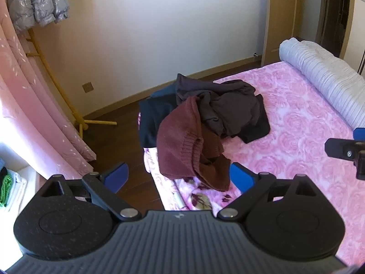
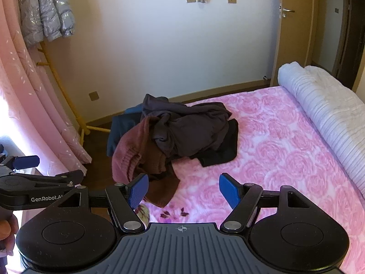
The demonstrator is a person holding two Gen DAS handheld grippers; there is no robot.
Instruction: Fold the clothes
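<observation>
1. The left gripper (image 1: 179, 178) hovers over the near corner of the bed (image 1: 296, 125), its blue fingers (image 1: 241, 179) spread wide and holding nothing
2. The right gripper (image 2: 183, 190) hangs beside it over the pink rose-patterned cover, fingers (image 2: 229, 190) also wide apart and empty
3. A heap of clothes (image 1: 205, 125) lies at the bed's left edge: a maroon knitted sweater (image 1: 182, 153) nearest, a dark grey garment (image 1: 223, 105) crumpled on top, a dark blue piece (image 1: 150, 118) hanging over the side
4. A rolled grey-white quilt (image 1: 324, 77) lies along the far right side, well apart from the heap
5. Silver padded jackets (image 2: 45, 11) hang on a yellow rack (image 2: 68, 100) by the pink curtain (image 2: 27, 105)
</observation>
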